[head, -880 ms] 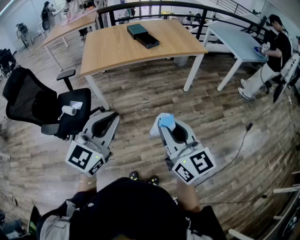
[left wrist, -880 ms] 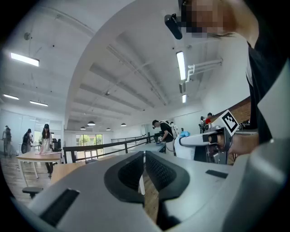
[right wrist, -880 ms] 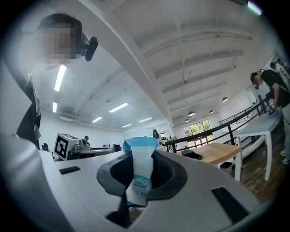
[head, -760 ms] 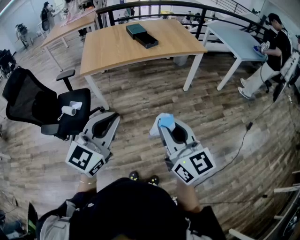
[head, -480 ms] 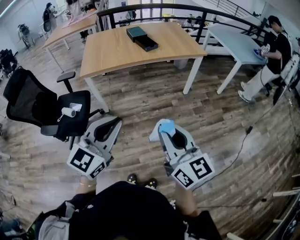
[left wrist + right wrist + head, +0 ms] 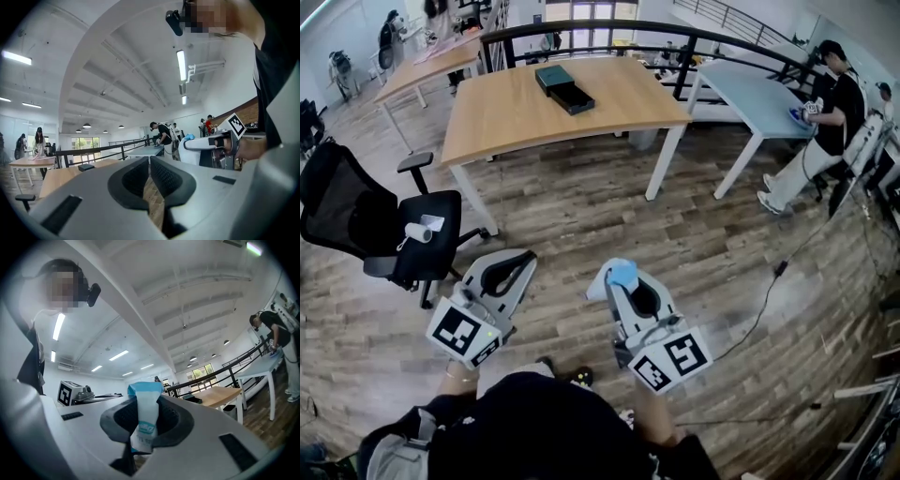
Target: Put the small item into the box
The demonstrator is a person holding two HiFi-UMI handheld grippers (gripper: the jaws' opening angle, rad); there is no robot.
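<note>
right claw (image 6: 614,277) pinches the small packet (image 6: 145,418) upright, ready for carrying; the box (image 6: 562,88) waits on the table (image 6: 516,127) well ahead. left claw (image 6: 508,269) idle, jaws together, empty.

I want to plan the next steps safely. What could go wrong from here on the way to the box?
1. The packet is soft and sticks out beyond the jaws of the right gripper; it might slip out on the way.
2. The box lies far off on the wooden table, and the office chair near the path could be bumped.
</note>
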